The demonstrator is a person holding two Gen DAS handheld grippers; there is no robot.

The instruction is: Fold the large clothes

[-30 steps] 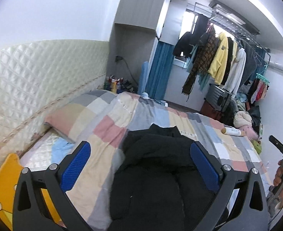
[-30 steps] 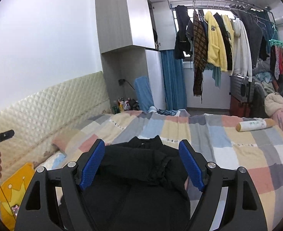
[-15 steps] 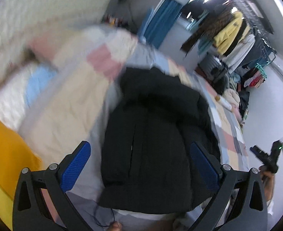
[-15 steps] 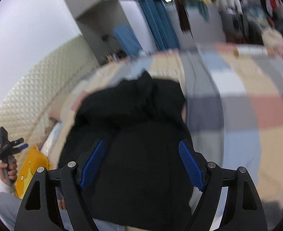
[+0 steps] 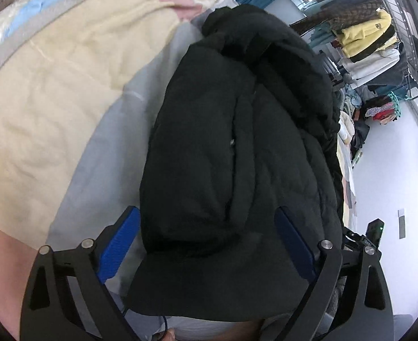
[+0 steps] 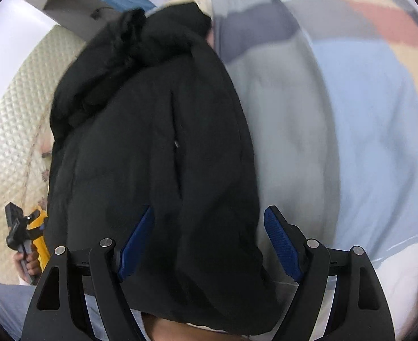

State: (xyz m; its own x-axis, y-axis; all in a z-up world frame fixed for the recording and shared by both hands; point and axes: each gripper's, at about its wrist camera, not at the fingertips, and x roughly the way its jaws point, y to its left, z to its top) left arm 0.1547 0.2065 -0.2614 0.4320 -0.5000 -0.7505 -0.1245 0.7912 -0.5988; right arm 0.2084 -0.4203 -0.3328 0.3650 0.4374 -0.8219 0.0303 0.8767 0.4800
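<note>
Both grippers have dropped from a level look across the room to a steep downward look at the bed, and the black jacket now fills most of each view.

Left gripper (image 5: 209, 247): its jaws are wide apart and closing slightly. The near hem of the black jacket (image 5: 237, 147) lies between them. The left blue pad (image 5: 118, 247) stands just beside the jacket's edge over the pale grey patch of the quilt (image 5: 52, 99); the right pad (image 5: 294, 244) is over the dark cloth. No pinch on the cloth is seen; whether the pads brush it cannot be told.

Right gripper (image 6: 209, 244): its jaws stand well apart. The left pad (image 6: 136, 241) is over the jacket (image 6: 140, 156), the right pad (image 6: 281, 244) over the grey quilt (image 6: 351, 113) just beside the jacket's side edge. That edge runs between the jaws, ungripped.

The jacket lies flat along the patchwork quilt, collar toward the far end of the bed, hem at the near edge.

In the right wrist view, a hand (image 6: 28, 264) holds the other gripper's handle at the bed's left edge, next to a yellow item (image 6: 39, 238). A rack of hanging clothes (image 5: 368, 34) stands beyond the bed's far end.
</note>
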